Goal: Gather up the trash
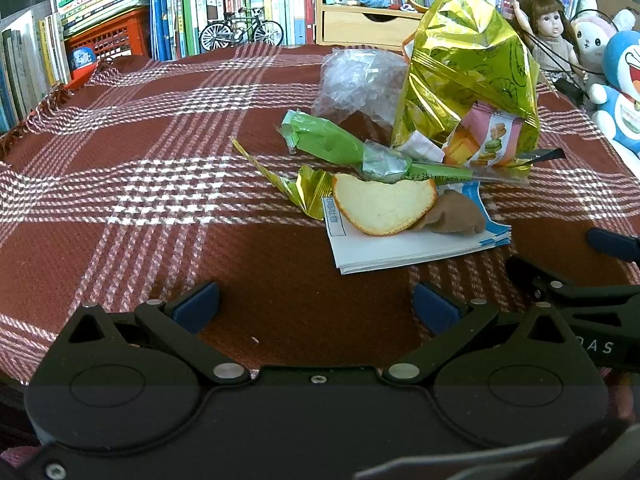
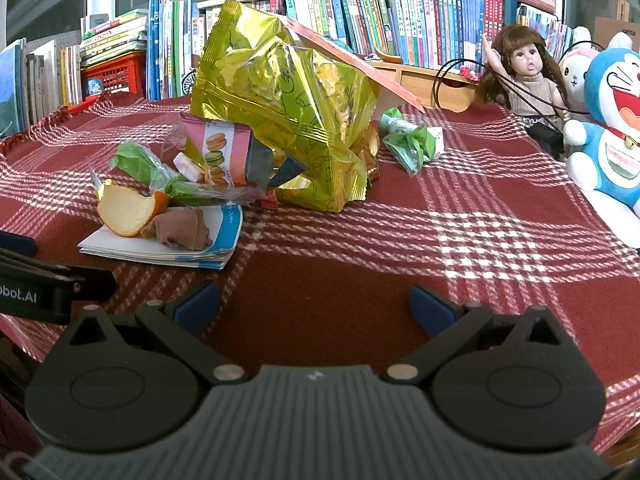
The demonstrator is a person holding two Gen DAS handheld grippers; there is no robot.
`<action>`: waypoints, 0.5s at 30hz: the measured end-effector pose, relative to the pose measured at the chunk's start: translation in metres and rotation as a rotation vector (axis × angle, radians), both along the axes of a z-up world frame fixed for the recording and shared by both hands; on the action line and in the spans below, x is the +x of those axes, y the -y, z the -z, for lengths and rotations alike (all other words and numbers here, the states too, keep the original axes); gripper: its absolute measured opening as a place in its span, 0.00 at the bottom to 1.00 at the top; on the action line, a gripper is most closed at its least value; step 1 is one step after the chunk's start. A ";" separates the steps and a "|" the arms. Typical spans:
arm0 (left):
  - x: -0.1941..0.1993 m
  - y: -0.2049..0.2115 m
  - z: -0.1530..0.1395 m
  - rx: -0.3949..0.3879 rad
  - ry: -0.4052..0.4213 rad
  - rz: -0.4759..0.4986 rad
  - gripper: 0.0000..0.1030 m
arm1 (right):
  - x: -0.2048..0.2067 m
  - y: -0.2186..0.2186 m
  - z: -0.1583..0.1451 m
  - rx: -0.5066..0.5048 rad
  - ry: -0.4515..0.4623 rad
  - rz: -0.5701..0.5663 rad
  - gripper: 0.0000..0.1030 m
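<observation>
Doll [image 2: 528,76] and plush toys [image 2: 612,120] beside the gold bag [image 2: 280,108].

Both wrist views sit low near the tablecloth's [image 1: 120,200] front edge, facing the bookshelf, sharing the central trash pile [image 2: 280,120].

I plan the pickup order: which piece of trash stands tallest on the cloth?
The crinkled gold foil snack bag; it rises above the flat green wrappers and the orange peel.

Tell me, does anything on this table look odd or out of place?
Yes: a brown sock and an orange peel lie on a folded leaflet, beside crumpled wrappers and a gold foil bag.
</observation>
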State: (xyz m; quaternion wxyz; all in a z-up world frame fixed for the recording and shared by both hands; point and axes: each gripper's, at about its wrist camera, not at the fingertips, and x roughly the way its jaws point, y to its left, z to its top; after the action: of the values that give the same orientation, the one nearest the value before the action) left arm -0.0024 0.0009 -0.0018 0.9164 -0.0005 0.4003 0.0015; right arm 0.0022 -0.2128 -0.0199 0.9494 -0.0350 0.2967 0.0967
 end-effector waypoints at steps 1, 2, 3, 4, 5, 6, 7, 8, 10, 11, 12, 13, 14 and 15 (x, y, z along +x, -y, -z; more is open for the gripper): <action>0.000 -0.001 0.000 -0.001 0.000 0.002 1.00 | 0.000 0.000 0.000 0.000 0.000 0.000 1.00; 0.001 -0.002 0.000 -0.001 -0.002 0.005 1.00 | 0.000 0.000 0.000 -0.001 -0.001 -0.001 1.00; 0.001 -0.002 -0.001 -0.002 -0.005 0.008 1.00 | 0.000 0.000 0.000 -0.001 -0.001 -0.001 1.00; 0.002 -0.002 -0.002 -0.002 -0.008 0.010 1.00 | 0.000 0.000 0.000 -0.001 0.000 -0.001 1.00; 0.003 -0.002 -0.002 -0.002 -0.011 0.011 1.00 | 0.000 0.000 0.000 -0.001 0.000 -0.001 1.00; 0.004 -0.002 -0.002 -0.002 -0.014 0.013 1.00 | 0.000 0.000 0.000 -0.001 0.000 -0.001 1.00; 0.003 -0.002 -0.002 -0.002 -0.015 0.013 1.00 | 0.000 0.000 0.000 0.000 0.001 0.000 1.00; 0.003 -0.002 -0.002 -0.001 -0.015 0.013 1.00 | 0.000 0.000 0.000 0.000 0.001 0.000 1.00; 0.003 -0.002 -0.001 -0.001 -0.013 0.014 1.00 | 0.000 0.000 0.001 0.000 0.004 -0.001 1.00; 0.003 -0.002 -0.001 -0.002 -0.010 0.014 1.00 | 0.000 0.000 0.001 0.001 0.006 -0.002 1.00; 0.003 -0.002 -0.001 -0.001 -0.008 0.015 1.00 | 0.000 0.000 0.001 0.001 0.007 -0.003 1.00; 0.002 -0.002 -0.001 0.000 -0.006 0.017 1.00 | 0.000 0.000 0.001 0.001 0.008 -0.005 1.00; 0.002 -0.002 -0.001 0.000 -0.005 0.018 1.00 | 0.000 0.000 0.001 0.001 0.008 -0.008 1.00; 0.002 -0.002 0.000 0.000 -0.003 0.020 1.00 | 0.000 0.001 0.001 0.002 0.008 -0.011 1.00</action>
State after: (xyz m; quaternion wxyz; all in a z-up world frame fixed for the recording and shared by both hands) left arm -0.0002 0.0033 -0.0015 0.9157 0.0036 0.4018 -0.0076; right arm 0.0027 -0.2135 -0.0211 0.9501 -0.0362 0.2927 0.1020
